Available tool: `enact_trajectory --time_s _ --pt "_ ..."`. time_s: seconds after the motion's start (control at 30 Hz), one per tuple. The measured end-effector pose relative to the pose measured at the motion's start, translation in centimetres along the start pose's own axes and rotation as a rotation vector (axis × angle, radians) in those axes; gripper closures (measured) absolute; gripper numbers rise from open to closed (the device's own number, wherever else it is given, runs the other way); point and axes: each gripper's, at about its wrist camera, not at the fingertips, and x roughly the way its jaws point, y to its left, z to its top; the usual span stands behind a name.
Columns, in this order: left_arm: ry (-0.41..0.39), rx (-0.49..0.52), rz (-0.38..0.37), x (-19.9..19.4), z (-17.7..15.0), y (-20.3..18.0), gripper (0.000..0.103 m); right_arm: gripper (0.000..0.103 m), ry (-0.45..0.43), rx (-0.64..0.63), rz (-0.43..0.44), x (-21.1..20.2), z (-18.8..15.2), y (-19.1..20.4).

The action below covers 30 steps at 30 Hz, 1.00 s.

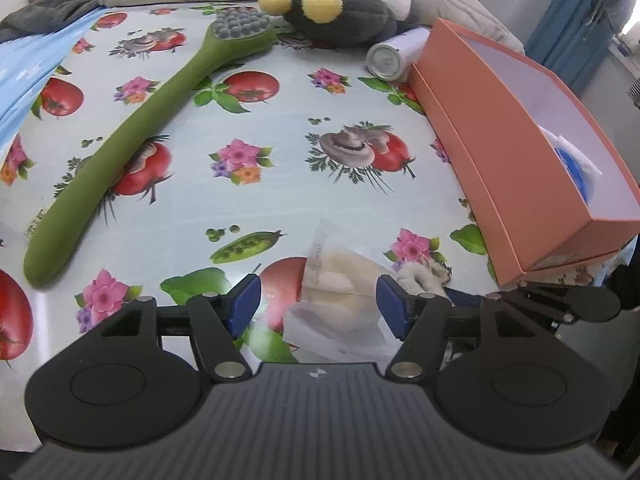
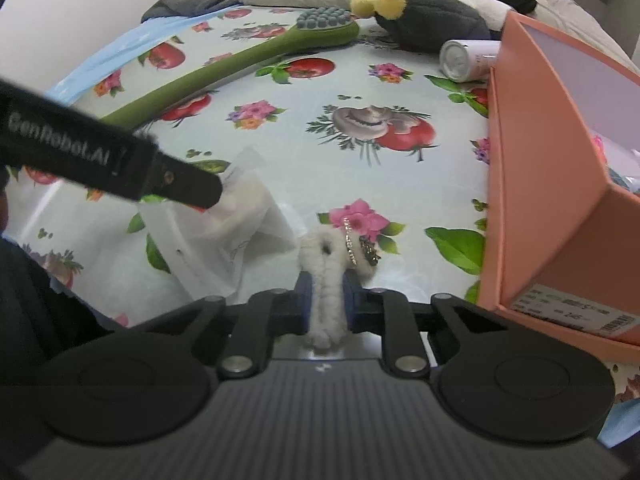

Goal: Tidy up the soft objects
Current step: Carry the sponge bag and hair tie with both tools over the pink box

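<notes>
My right gripper (image 2: 326,292) is shut on a white fuzzy hair scrunchie (image 2: 326,268) with a small gold charm, close to the tablecloth. The scrunchie also shows in the left wrist view (image 1: 424,276). My left gripper (image 1: 319,300) is open, its blue pads either side of a clear plastic bag with a cream soft item inside (image 1: 340,280). The bag also shows in the right wrist view (image 2: 236,216), with the left gripper's black body (image 2: 120,156) over it. An open orange box (image 1: 520,152) stands at the right; it also shows in the right wrist view (image 2: 560,184).
A long green massage brush (image 1: 132,132) lies diagonally at the left. A grey plush toy with yellow ears (image 1: 340,12) and a white bottle (image 1: 392,58) lie at the back. The box holds blue and white items (image 1: 576,164). Grey bedding lies beyond the fruit-print tablecloth (image 1: 280,140).
</notes>
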Motion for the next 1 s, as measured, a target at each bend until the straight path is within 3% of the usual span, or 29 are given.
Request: enact_trajectory --time_s 0.2,0.43,0.77,1.0 --pt "0.035 0.069 -0.02 1.2 -0.4 -1.2 0.034 0.087 -0.013 0.028 -0.032 -0.9 -0.4 -1.0" --pt "0.053 0.155 0.017 2.8 -0.6 -2.4 0.033 0.087 -0.021 0.059 -0.045 -1.7 -1.0 -2.0" --pt "0.039 0.202 0.069 4.0 -0.2 -3.5 0.034 0.087 -0.019 0.087 -0.04 -1.6 -1.3 -2.7" --pt "0.019 0.184 0.079 3.7 -0.2 -3.5 0.056 0.087 -0.029 0.082 -0.06 -1.9 -1.0 -2.5"
